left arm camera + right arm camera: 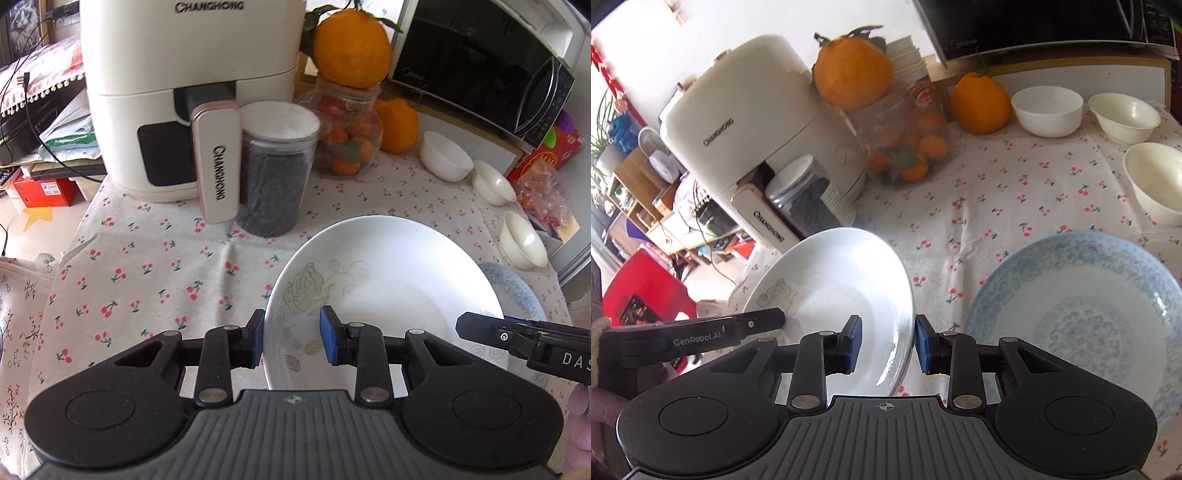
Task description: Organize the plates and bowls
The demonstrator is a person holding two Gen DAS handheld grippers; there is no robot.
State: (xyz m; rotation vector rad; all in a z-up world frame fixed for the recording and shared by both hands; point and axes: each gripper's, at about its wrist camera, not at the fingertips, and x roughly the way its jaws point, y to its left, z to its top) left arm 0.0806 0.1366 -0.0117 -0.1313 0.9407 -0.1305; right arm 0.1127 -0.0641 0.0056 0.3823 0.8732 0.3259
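Note:
A white plate with a grey flower print (388,288) is held tilted above the cherry-print tablecloth. My left gripper (291,339) straddles its left rim, its jaws a little apart with the rim between the pads. My right gripper (886,341) straddles the opposite rim of the same plate (842,280) in the same way. A blue-patterned plate (1078,310) lies flat on the cloth to the right, partly under the white plate's edge in the left wrist view (517,288). Three small white bowls (1047,110) (1124,116) (1156,181) stand at the back right.
A cream air fryer (177,96) stands at the back left with a dark-filled jar (275,173) in front. A glass jar of oranges (343,140), loose oranges (980,101) and a microwave (480,62) line the back. The cloth (147,280) hangs off the table's left edge.

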